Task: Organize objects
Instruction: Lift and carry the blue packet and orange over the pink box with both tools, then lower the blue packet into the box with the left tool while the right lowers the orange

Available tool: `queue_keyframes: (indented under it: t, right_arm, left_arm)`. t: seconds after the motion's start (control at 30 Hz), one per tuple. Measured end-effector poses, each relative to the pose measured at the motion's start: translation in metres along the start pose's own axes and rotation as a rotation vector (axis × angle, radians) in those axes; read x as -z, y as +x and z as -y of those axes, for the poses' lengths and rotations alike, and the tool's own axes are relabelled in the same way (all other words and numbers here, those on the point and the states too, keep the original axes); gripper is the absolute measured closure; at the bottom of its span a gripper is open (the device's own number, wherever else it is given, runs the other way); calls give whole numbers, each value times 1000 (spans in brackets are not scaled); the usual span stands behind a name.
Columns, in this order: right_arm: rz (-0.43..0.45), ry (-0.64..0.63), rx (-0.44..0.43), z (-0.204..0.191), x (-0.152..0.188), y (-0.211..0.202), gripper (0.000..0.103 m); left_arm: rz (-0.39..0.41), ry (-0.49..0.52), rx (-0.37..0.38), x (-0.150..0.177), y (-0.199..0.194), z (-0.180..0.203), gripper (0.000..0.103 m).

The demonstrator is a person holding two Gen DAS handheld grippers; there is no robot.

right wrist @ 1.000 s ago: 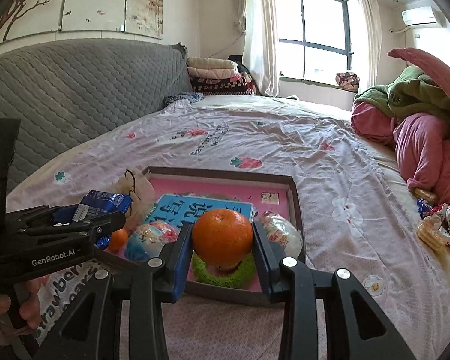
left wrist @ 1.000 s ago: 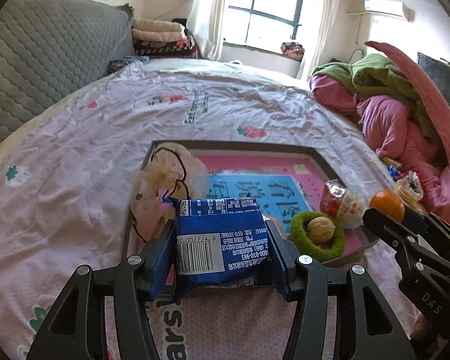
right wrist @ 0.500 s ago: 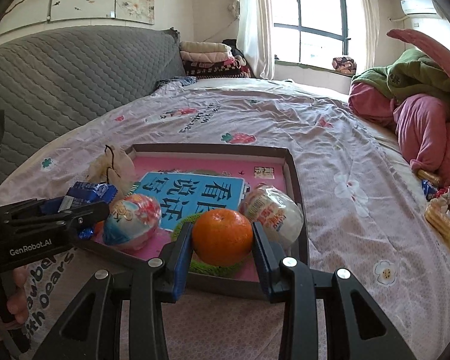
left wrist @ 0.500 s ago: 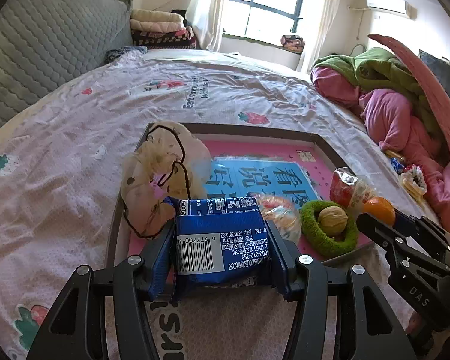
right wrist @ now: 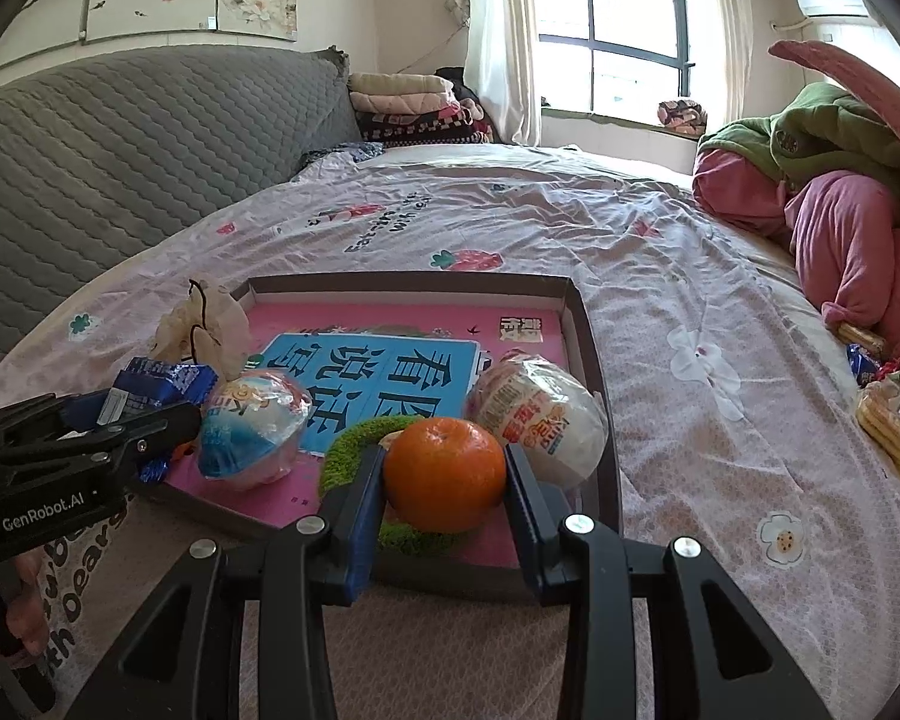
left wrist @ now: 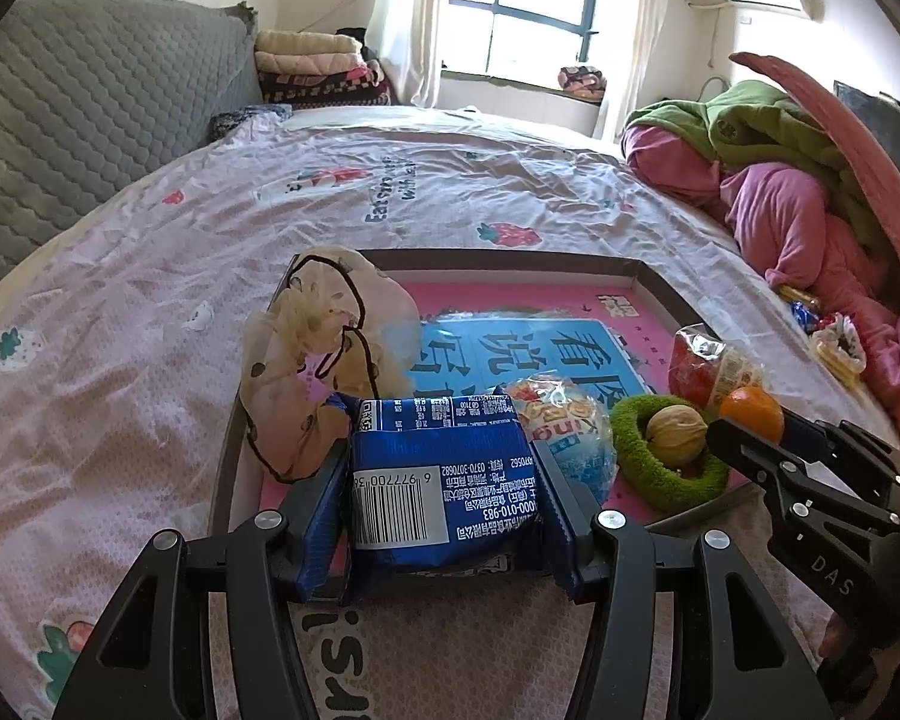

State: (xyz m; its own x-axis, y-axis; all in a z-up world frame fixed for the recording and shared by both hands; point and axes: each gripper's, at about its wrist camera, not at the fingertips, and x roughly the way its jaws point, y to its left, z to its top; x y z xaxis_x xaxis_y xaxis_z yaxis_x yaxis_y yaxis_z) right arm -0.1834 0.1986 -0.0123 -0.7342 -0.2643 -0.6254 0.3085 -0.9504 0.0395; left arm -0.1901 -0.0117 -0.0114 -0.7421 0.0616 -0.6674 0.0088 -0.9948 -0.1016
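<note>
My left gripper [left wrist: 444, 492] is shut on a blue snack packet [left wrist: 444, 474] and holds it over the near left corner of a shallow tray [left wrist: 498, 257]. My right gripper [right wrist: 444, 483] is shut on an orange [right wrist: 444, 474] above a green ring [right wrist: 354, 441] at the tray's near edge. In the left wrist view the ring [left wrist: 660, 468] holds a walnut [left wrist: 675, 435]. In the tray lie a sheer beige pouch [left wrist: 324, 354], a wrapped blue-and-white ball [right wrist: 252, 423] and a wrapped white ball [right wrist: 540, 420].
The tray rests on a pink strawberry-print bedsheet [right wrist: 660, 276]. Loose snacks [right wrist: 888, 408] lie on the bed at the right, beside a heap of pink and green blankets [right wrist: 840, 180]. A grey quilted headboard [right wrist: 120, 138] rises on the left.
Both grippers have moved forward and down toward the tray with their loads. The orange now hangs low over the green ring. The packet is over the tray's near corner.
</note>
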Motion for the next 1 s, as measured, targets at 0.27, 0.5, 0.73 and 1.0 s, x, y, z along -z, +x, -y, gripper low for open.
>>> queue_keyframes:
  t: [0.27,0.5,0.73,1.0]
  right_arm:
    - [-13,14,2,4,2,5,64]
    - [-25,15,8,6,3,10,64]
    - [-33,23,3,9,3,12,64]
    - [-40,21,-1,8,4,12,64]
  left_arm:
    - [12,38,-22,0,3,8,45]
    - [18,85,-32,0,5,21,45]
    - [12,107,-6,0,7,33,44]
    - [10,108,-4,-1,9,34,43]
